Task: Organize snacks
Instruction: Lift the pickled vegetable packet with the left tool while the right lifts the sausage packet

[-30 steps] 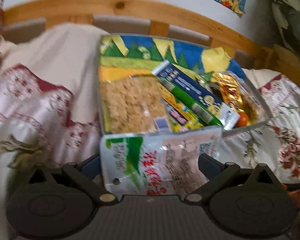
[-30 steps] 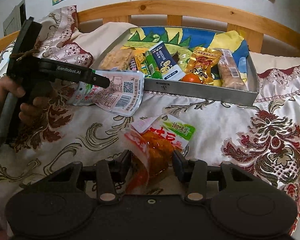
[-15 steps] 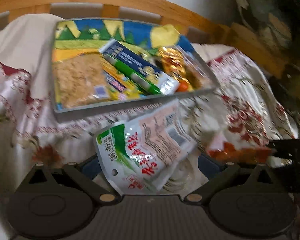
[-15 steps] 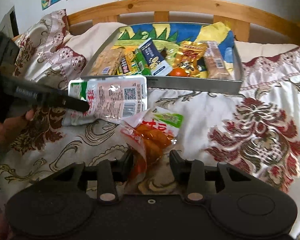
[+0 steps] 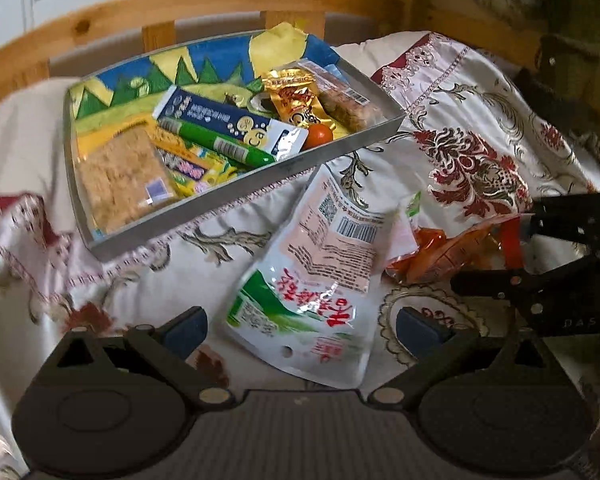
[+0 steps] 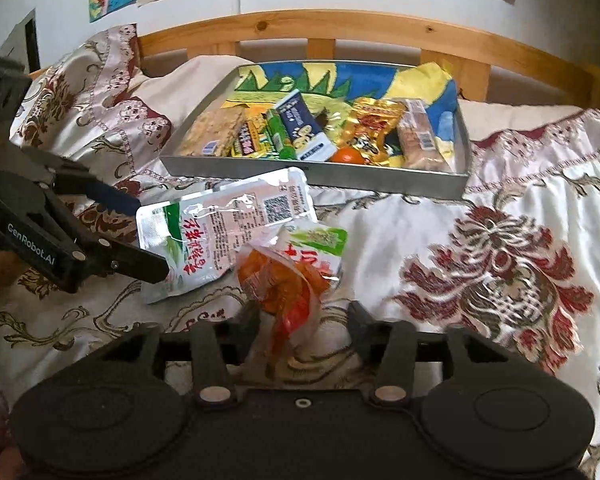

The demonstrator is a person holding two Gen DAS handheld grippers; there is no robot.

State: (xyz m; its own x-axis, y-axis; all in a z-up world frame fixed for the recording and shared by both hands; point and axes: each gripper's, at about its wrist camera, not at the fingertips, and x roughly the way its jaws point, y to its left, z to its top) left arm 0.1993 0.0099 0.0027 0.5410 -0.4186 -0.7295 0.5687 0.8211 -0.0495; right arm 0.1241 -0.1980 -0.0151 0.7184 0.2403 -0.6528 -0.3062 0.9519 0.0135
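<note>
The right gripper [image 6: 304, 320], jaws opening, straddles the crinkled orange snack packet [image 6: 288, 280] without pressing it. At ten o'clock, the left gripper [image 5: 302, 326] gapes around the white-and-green foil pouch [image 5: 320, 280], which was clamped a second ago and now lies dropped on the bedspread. The grey metal tray [image 6: 380, 184] sits at twelve o'clock.

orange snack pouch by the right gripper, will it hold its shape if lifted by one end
Probably not. The orange snack pouch looks crumpled and thin, so it would likely droop. Its glossy film may slip between the opening jaws of the right gripper. It looks light.
</note>
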